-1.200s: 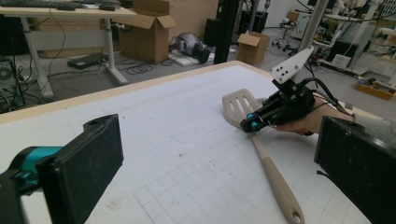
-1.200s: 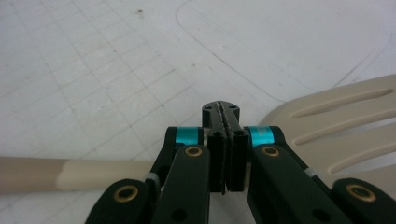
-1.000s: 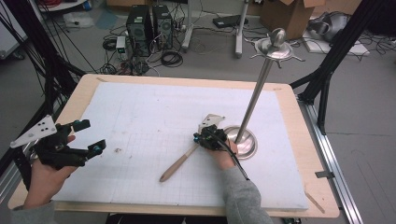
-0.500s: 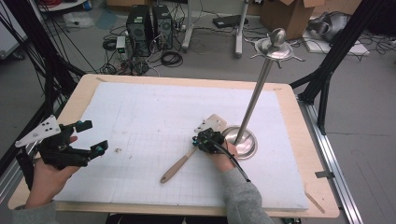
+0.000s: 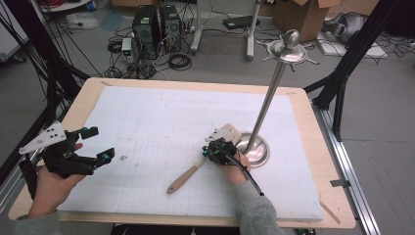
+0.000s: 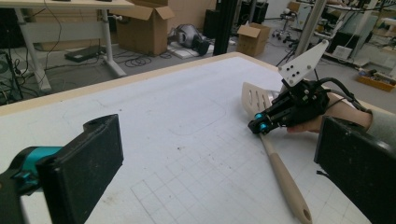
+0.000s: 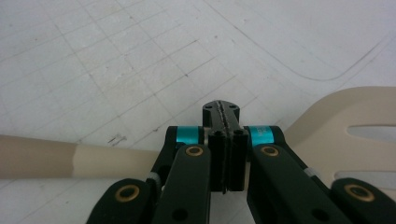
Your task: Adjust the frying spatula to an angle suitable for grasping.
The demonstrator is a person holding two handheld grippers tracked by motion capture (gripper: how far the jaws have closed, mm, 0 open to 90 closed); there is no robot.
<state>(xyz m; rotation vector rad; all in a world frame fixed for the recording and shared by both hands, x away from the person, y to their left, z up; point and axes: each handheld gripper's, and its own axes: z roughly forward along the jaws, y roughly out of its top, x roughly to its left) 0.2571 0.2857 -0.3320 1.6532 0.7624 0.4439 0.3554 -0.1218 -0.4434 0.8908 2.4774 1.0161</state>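
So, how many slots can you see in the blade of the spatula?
3 in the spatula blade, side by side in the left gripper view; the right gripper may hide more.

The white mat (image 5: 161, 122) carries one cream slotted spatula (image 5: 195, 169) near its centre and one steel stand (image 5: 266, 117) at about three o'clock from it. Two grippers are present: the left gripper (image 5: 100, 144) and the right gripper (image 5: 211, 152).
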